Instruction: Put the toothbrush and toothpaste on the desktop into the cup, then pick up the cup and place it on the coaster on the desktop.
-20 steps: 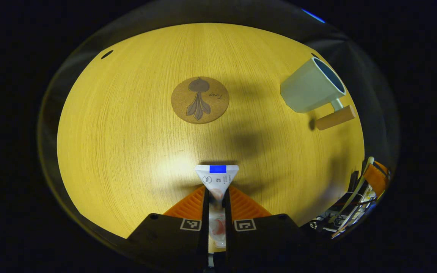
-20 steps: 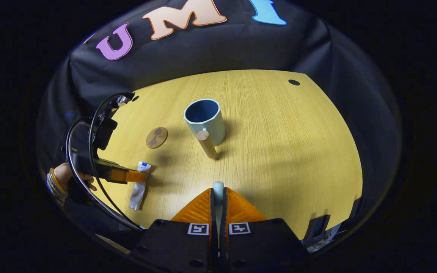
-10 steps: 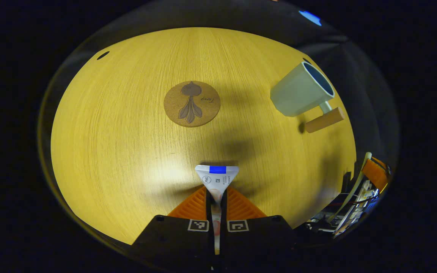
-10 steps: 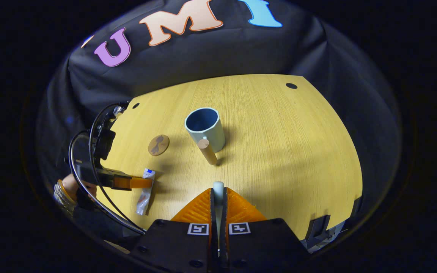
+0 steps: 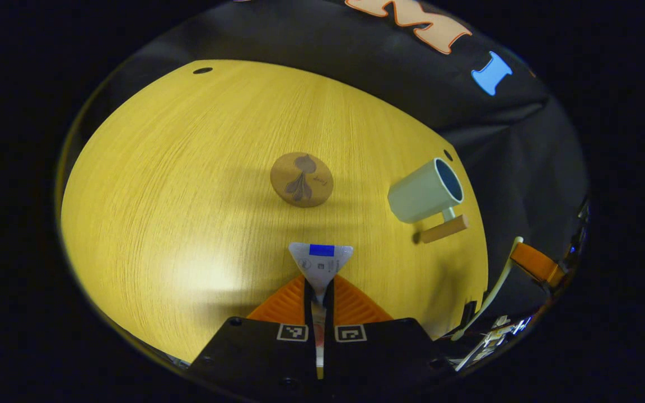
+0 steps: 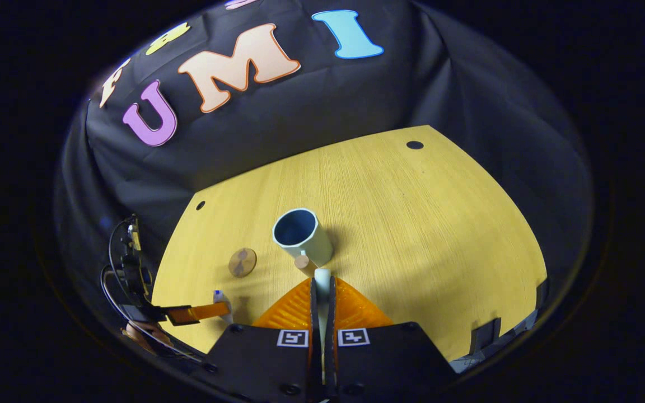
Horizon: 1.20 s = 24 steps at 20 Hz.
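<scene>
In the left gripper view my left gripper (image 5: 320,284) is shut on the white toothpaste tube (image 5: 321,262), whose flat crimped end sticks out ahead, lifted above the table. Beyond it lie the round cork coaster (image 5: 302,179) and, to the right, the pale green cup (image 5: 424,191) with a wooden handle. In the right gripper view my right gripper (image 6: 322,284) is shut on the toothbrush (image 6: 322,276), its pale end poking out between the fingers. The cup (image 6: 302,237) stands upright just ahead, the coaster (image 6: 242,261) to its left. The left gripper (image 6: 219,309) with the toothpaste (image 6: 220,303) shows at lower left.
The yellow wooden table (image 6: 423,235) has small dark cable holes (image 6: 414,145) near its far corners. Black cloth walls close behind the table. A hand (image 6: 138,331) holds the left gripper at the lower left. The right gripper (image 5: 532,263) and its cables show at the right edge.
Both grippers have risen and drawn back from the table, so cup and coaster look smaller. The toothpaste has come up off the table in the left gripper. Both stay shut.
</scene>
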Motion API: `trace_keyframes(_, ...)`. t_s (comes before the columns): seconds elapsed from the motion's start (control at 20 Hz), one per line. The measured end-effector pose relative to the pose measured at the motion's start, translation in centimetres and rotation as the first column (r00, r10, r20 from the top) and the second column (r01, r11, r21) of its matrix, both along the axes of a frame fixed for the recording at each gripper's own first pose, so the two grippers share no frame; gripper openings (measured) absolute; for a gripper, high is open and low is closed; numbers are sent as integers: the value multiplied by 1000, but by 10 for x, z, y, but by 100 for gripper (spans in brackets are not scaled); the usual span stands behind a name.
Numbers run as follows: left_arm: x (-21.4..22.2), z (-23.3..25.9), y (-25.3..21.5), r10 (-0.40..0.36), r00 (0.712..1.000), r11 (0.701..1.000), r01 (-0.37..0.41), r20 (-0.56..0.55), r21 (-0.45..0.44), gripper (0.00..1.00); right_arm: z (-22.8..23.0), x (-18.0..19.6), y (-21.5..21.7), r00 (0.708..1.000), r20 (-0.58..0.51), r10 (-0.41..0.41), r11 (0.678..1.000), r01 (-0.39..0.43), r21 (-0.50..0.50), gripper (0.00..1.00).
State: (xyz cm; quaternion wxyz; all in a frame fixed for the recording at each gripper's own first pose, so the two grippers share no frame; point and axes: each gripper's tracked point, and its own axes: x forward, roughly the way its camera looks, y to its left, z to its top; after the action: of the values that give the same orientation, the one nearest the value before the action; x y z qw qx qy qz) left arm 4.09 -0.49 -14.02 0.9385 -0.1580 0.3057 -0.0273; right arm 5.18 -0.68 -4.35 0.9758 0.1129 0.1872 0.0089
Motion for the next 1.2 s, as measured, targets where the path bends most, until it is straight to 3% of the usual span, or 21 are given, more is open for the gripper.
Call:
trace_keyframes(0.15, 0, 45, -9, -10, 989, 998, 17, 145, -54, 2, 35, 9, 15, 991, 132, 25, 998, -32, 49, 5)
trace_keyframes(0.2, 5, 73, -9, -18, 972, 998, 32, 232, -56, 2, 68, 15, 21, 970, 242, 35, 995, -55, 81, 5)
trace_keyframes(0.4, 16, 121, -16, -59, 920, 995, 87, 387, -54, 1, 105, 31, 23, 930, 366, 31, 990, -78, 116, 5)
trace_keyframes(0.55, 23, 137, -24, -114, 886, 990, 141, 449, -27, 2, 131, 48, 18, 882, 470, 19, 989, -86, 121, 5)
trace_keyframes(0.7, 31, 142, -29, -167, 876, 984, 180, 453, 16, 1, 151, 70, 18, 837, 548, 5, 989, -84, 120, 5)
trace_keyframes(0.85, 41, 157, -40, -202, 848, 975, 222, 490, 18, 2, 158, 99, 15, 810, 586, -10, 994, -54, 92, 5)
trace_keyframes(1.0, 59, 175, -51, -244, 804, 966, 251, 542, 63, 1, 150, 119, 19, 801, 599, 3, 997, -48, 60, 5)
trace_keyframes(1.2, 77, 199, -76, -320, 737, 944, 298, 596, 137, 1, 118, 145, 23, 818, 574, 24, 999, -39, 13, 5)
